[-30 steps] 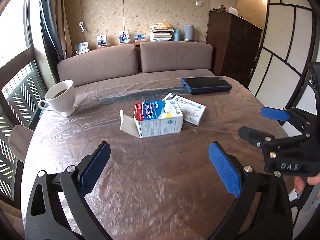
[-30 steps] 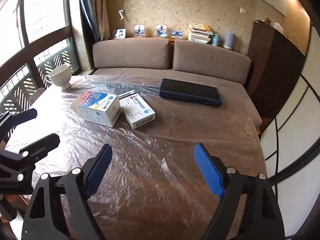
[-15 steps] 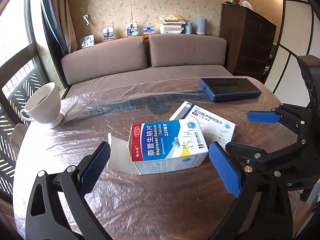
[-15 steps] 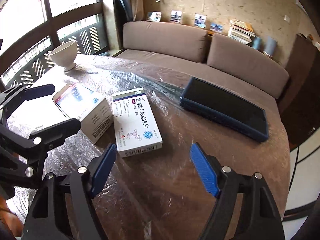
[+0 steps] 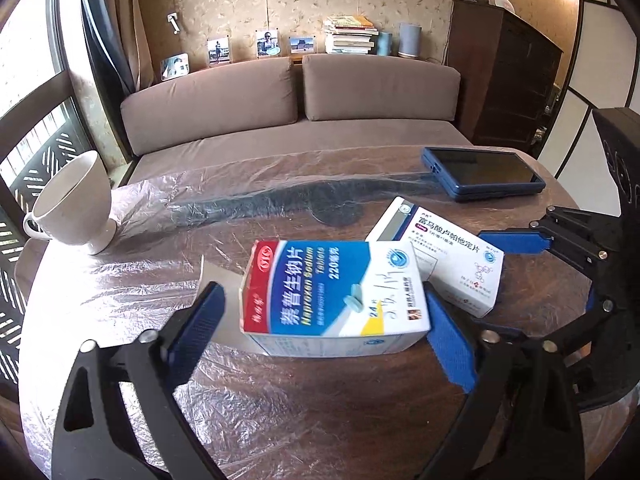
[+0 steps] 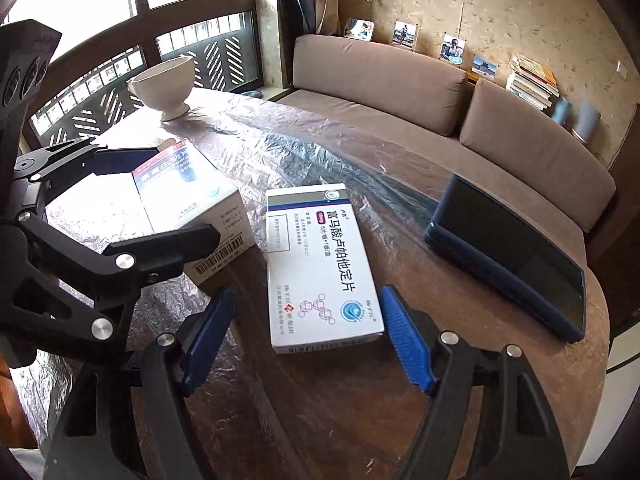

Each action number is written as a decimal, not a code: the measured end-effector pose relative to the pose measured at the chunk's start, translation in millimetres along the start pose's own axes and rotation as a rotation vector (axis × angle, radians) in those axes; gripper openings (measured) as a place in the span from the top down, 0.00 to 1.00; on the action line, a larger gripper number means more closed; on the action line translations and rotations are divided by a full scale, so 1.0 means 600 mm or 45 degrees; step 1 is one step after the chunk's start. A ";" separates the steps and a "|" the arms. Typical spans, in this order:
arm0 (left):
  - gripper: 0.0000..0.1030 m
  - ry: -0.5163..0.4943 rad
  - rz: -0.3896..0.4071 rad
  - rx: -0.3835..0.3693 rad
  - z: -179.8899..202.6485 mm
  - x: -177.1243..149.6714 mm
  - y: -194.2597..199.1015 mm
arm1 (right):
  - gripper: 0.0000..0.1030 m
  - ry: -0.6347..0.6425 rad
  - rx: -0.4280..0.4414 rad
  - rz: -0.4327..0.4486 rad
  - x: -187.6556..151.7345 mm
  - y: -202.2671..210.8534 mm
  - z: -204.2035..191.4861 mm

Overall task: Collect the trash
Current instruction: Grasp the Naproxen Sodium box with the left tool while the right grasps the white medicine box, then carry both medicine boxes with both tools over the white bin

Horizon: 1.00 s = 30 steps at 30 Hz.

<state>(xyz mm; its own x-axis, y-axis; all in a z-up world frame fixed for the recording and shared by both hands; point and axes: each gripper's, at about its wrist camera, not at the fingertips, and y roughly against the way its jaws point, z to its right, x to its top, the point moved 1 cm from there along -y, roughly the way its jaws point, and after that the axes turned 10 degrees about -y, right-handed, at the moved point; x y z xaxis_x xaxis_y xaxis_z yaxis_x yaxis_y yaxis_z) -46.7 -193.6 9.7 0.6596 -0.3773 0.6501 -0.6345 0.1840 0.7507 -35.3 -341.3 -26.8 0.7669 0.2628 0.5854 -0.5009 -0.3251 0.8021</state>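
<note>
Left wrist view: the left gripper [image 5: 320, 332] is spread wide around the blue box [image 5: 334, 294], one pad off each end; the right pad looks to be touching or almost touching the box's end, and the left pad stands clear beside the open flap [image 5: 216, 280]. That box lies on the table [image 5: 320, 420], which is wrapped in crinkled plastic film, near its middle. Against its right end lies the white box [image 5: 444, 256], flat and slanted, with the right gripper [image 5: 516, 240] reaching in from the right edge. A dark tablet [image 5: 484, 174] sits near the far right edge, and a white cup [image 5: 74, 204] near the far left edge. A brown sofa [image 5: 292, 104] runs behind the table.

From the right wrist, the right gripper [image 6: 308, 340] is also wide, with its blue pads flanking the near end of the white box [image 6: 320, 268], neither plainly touching. The blue box [image 6: 192, 196] is just left of it, between the left gripper's [image 6: 160, 196] black fingers. The tablet [image 6: 508, 256] lies to the right and the cup [image 6: 164, 84] at the far edge by the window.
</note>
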 end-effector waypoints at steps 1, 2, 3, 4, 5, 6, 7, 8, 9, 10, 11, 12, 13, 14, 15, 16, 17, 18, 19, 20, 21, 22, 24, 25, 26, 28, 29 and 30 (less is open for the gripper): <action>0.17 0.001 -0.007 0.000 -0.001 0.000 -0.001 | 0.35 -0.001 0.003 -0.001 0.002 -0.002 -0.001; 0.21 0.006 -0.012 -0.002 -0.005 -0.001 -0.002 | 0.37 0.002 -0.001 0.002 0.004 -0.003 -0.001; 0.22 0.013 -0.012 -0.003 -0.007 -0.002 -0.002 | 0.41 0.007 -0.006 0.004 0.006 -0.004 -0.003; 0.23 0.020 -0.013 -0.001 -0.009 -0.003 -0.001 | 0.49 0.007 -0.006 0.004 0.008 -0.006 -0.006; 0.23 0.026 -0.014 0.003 -0.011 -0.004 0.000 | 0.51 0.003 -0.003 0.006 0.010 -0.005 -0.005; 0.23 0.034 -0.013 0.009 -0.014 -0.005 0.000 | 0.51 -0.005 0.002 0.005 0.011 -0.004 -0.005; 0.24 0.041 -0.012 0.013 -0.017 -0.007 0.000 | 0.51 -0.013 0.003 0.009 0.010 -0.002 -0.003; 0.24 0.046 -0.010 0.020 -0.018 -0.007 0.001 | 0.51 -0.021 -0.001 0.022 0.009 0.000 -0.003; 0.24 0.055 -0.008 0.031 -0.020 -0.009 0.002 | 0.51 -0.032 -0.002 0.029 0.007 0.003 -0.002; 0.24 0.065 -0.007 0.035 -0.022 -0.010 0.003 | 0.51 -0.049 0.001 0.036 0.006 0.007 0.000; 0.24 0.076 -0.007 0.034 -0.024 -0.011 0.004 | 0.51 -0.071 0.003 0.045 0.005 0.011 0.002; 0.24 0.087 -0.006 0.033 -0.025 -0.012 0.006 | 0.51 -0.091 0.006 0.052 0.004 0.014 0.003; 0.24 0.092 -0.007 0.035 -0.026 -0.012 0.007 | 0.51 -0.112 0.009 0.057 0.003 0.018 0.005; 0.24 0.093 -0.008 0.039 -0.026 -0.012 0.008 | 0.51 -0.131 0.009 0.063 0.002 0.022 0.006; 0.24 0.093 -0.009 0.041 -0.026 -0.013 0.008 | 0.51 -0.147 0.007 0.069 0.000 0.026 0.007; 0.24 0.094 -0.012 0.044 -0.025 -0.014 0.009 | 0.51 -0.159 0.009 0.072 0.000 0.028 0.007; 0.24 0.097 -0.015 0.046 -0.026 -0.014 0.009 | 0.51 -0.177 0.017 0.075 -0.002 0.031 0.006; 0.24 0.100 -0.020 0.049 -0.026 -0.015 0.009 | 0.51 -0.186 0.019 0.076 -0.004 0.033 0.005; 0.24 0.103 -0.023 0.051 -0.025 -0.016 0.010 | 0.51 -0.195 0.021 0.076 -0.005 0.035 0.006; 0.24 0.105 -0.025 0.053 -0.025 -0.017 0.010 | 0.51 -0.204 0.020 0.076 -0.007 0.036 0.004; 0.24 0.107 -0.027 0.055 -0.025 -0.018 0.012 | 0.51 -0.213 0.018 0.076 -0.009 0.037 0.004; 0.24 0.108 -0.028 0.057 -0.025 -0.019 0.012 | 0.51 -0.221 0.016 0.077 -0.011 0.038 0.003; 0.24 0.111 -0.032 0.058 -0.025 -0.019 0.012 | 0.51 -0.245 0.016 0.079 -0.013 0.041 0.003; 0.24 0.113 -0.032 0.059 -0.026 -0.019 0.013 | 0.51 -0.257 0.014 0.081 -0.013 0.042 0.002; 0.24 0.116 -0.030 0.059 -0.026 -0.019 0.015 | 0.51 -0.271 0.015 0.084 -0.015 0.044 0.002; 0.24 0.126 -0.027 0.058 -0.026 -0.020 0.018 | 0.51 -0.297 0.019 0.092 -0.017 0.048 0.002; 0.24 0.129 -0.025 0.058 -0.026 -0.020 0.019 | 0.51 -0.303 0.020 0.095 -0.018 0.049 0.002; 0.24 0.131 -0.024 0.058 -0.025 -0.021 0.021 | 0.51 -0.308 0.019 0.097 -0.020 0.050 0.000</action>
<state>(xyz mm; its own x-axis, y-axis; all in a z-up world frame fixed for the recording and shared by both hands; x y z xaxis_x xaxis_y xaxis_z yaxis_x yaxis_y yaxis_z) -56.7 -173.0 12.7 0.7079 -0.2846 0.6465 -0.6378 0.1356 0.7581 -59.3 -354.2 -9.8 0.8018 0.0122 0.5975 -0.5565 -0.3493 0.7539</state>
